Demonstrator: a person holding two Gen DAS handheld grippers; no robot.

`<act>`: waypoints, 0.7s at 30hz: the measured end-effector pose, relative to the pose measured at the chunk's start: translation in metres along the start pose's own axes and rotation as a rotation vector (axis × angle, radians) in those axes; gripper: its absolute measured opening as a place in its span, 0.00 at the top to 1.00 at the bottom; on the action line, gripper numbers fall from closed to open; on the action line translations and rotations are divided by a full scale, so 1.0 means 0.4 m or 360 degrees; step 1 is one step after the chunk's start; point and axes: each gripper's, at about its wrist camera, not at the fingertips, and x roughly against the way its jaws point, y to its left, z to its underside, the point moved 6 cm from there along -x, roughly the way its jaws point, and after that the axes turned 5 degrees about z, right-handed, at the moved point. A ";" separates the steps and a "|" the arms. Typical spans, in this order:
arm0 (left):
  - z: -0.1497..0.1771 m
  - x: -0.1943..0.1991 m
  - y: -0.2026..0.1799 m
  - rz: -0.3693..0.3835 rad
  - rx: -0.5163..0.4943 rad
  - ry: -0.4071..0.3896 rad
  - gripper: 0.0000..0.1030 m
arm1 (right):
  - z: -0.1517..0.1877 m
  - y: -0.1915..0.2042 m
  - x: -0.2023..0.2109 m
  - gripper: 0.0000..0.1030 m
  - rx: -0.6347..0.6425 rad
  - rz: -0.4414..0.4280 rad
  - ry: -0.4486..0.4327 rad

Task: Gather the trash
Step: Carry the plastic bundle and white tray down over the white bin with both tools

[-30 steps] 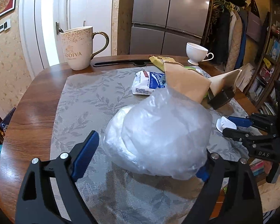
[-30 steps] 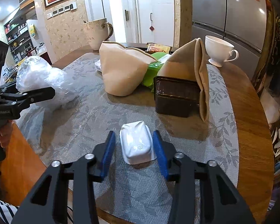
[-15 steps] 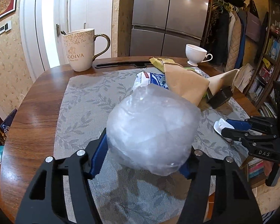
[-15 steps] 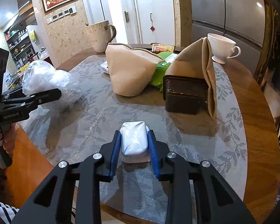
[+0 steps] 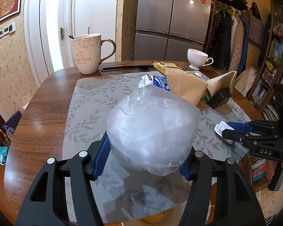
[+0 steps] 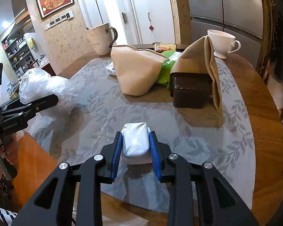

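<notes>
A crumpled clear plastic bag (image 5: 152,128) sits between the blue pads of my left gripper (image 5: 147,146), just above the grey placemat (image 5: 84,103). The jaws are closing and the pads press into the bag's sides. In the right wrist view the same bag (image 6: 39,82) bulges over the left gripper (image 6: 52,98). My right gripper (image 6: 135,137) is shut on a small white foil-topped tub (image 6: 134,141) near the mat's front edge. From the left wrist view, the right gripper (image 5: 224,130) holds the tub (image 5: 219,127) at the right.
Two brown paper bags (image 6: 137,71), a green packet (image 6: 166,71) and a dark brown box (image 6: 190,90) stand mid-table. A blue-white wrapper (image 5: 154,81) lies behind the bag. A large mug (image 5: 86,53) and a white teacup (image 5: 196,58) stand at the far edge.
The left jaws closed from wide open onto the plastic bag and squeezed it into a ball, slightly lifted. The right jaws closed onto the white tub.
</notes>
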 end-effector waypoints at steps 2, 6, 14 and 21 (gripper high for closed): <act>0.007 0.010 0.000 -0.0004 0.0001 -0.0003 0.40 | 0.003 0.005 0.005 0.72 -0.0001 0.0005 -0.0004; 0.024 0.028 0.010 -0.0013 0.0025 -0.0005 0.40 | 0.003 0.009 0.014 0.72 -0.0009 0.0020 -0.0017; 0.038 0.060 0.024 -0.0027 0.0034 -0.0020 0.41 | -0.001 0.009 0.034 0.72 -0.0021 0.0052 -0.0050; 0.049 0.088 0.006 -0.0002 0.0018 -0.0030 0.41 | 0.015 0.031 0.066 0.72 -0.0019 0.0020 -0.0061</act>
